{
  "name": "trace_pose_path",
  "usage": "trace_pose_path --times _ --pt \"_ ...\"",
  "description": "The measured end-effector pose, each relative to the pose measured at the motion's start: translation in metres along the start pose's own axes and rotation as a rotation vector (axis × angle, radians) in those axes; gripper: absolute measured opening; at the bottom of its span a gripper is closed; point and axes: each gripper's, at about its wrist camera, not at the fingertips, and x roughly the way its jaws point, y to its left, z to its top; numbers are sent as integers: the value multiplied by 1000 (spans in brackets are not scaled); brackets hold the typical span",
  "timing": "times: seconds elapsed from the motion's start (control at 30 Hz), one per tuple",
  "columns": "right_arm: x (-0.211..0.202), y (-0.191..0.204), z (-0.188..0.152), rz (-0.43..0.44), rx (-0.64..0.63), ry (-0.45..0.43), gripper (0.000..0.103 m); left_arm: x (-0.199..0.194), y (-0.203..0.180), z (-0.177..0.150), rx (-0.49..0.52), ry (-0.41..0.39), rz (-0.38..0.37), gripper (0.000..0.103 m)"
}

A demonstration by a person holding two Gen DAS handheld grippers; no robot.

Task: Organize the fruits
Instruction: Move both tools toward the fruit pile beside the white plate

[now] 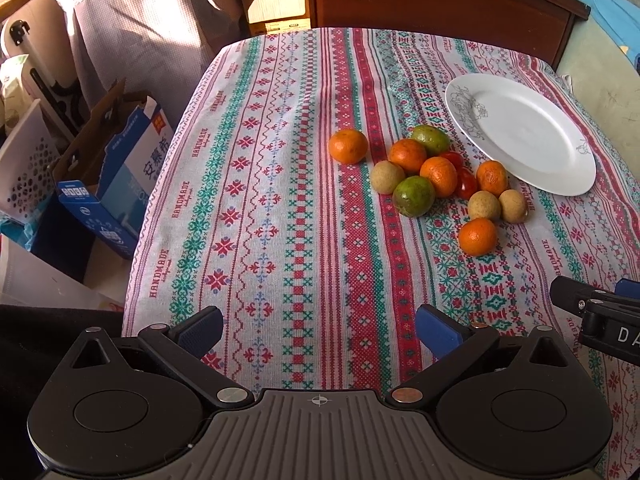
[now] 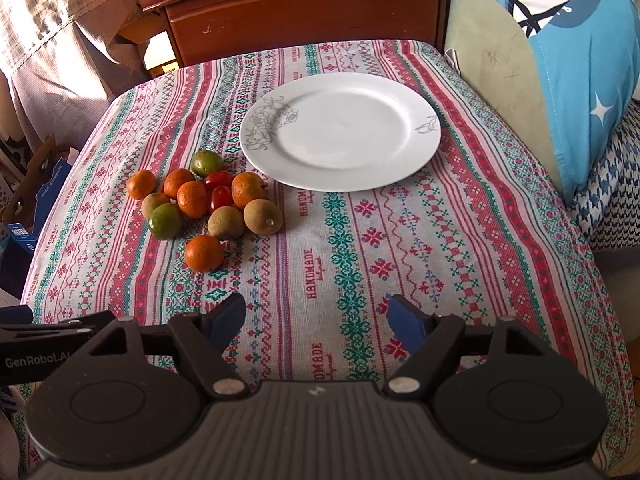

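A pile of small fruits point(image 1: 436, 176) lies on the patterned tablecloth: several orange tangerines point(image 2: 192, 199), two green fruits point(image 2: 165, 221), three brown longans point(image 2: 263, 216) and two red cherry tomatoes point(image 2: 221, 197). One tangerine point(image 1: 348, 145) sits apart to the left. An empty white plate point(image 1: 520, 132) stands right of the pile; it also shows in the right wrist view point(image 2: 340, 130). My left gripper point(image 1: 318, 330) is open and empty above the near cloth. My right gripper point(image 2: 318, 322) is open and empty, well short of the fruit.
The table's left edge drops to cardboard boxes point(image 1: 108, 184) and a white perforated basket point(image 1: 24, 164). A wooden cabinet point(image 2: 304, 12) stands behind the table. A blue cushion point(image 2: 576, 60) lies at the right edge.
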Motion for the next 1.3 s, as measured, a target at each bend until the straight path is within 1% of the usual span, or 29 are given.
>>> trace_pose_path --times 0.1,0.17,0.2,0.37,0.47,0.6,0.67,0.83,1.0,1.07,1.13,1.2,1.27,1.3 --pt "0 -4 -1 20 15 -8 72 1 2 0 -7 -1 -5 102" --pt "-1 -6 -2 38 19 -22 66 1 3 0 -13 -3 -11 101" --pt "-2 -6 -3 47 18 -31 65 1 5 0 -15 -6 -14 101" --pt "-2 -12 -7 86 35 -61 57 3 8 -1 -32 -20 -28 91" --pt "-3 -16 -8 107 54 -85 57 4 8 -2 -35 -28 -48 89" --pt "-6 -19 -8 135 61 -107 57 0 7 -2 -36 -65 -80 87" --pt "-4 -18 -8 160 63 -116 58 -1 6 -2 -33 -82 -113 87" --pt "-1 -9 -5 151 2 -151 58 -1 -4 -1 -9 -114 -158 89" --pt "7 -9 1 161 -12 -153 58 2 -19 0 28 -122 -175 87" --pt "8 -9 3 163 -22 -164 53 3 -24 1 41 -127 -177 87" --pt "9 -9 6 169 -28 -170 50 5 -28 1 50 -134 -175 87" --pt "11 -10 9 185 -32 -173 46 6 -33 1 59 -143 -182 84" --pt "13 -10 12 194 -45 -174 43 6 -37 1 77 -154 -185 78" --pt "14 -9 13 197 -52 -174 42 6 -40 1 91 -163 -182 77"
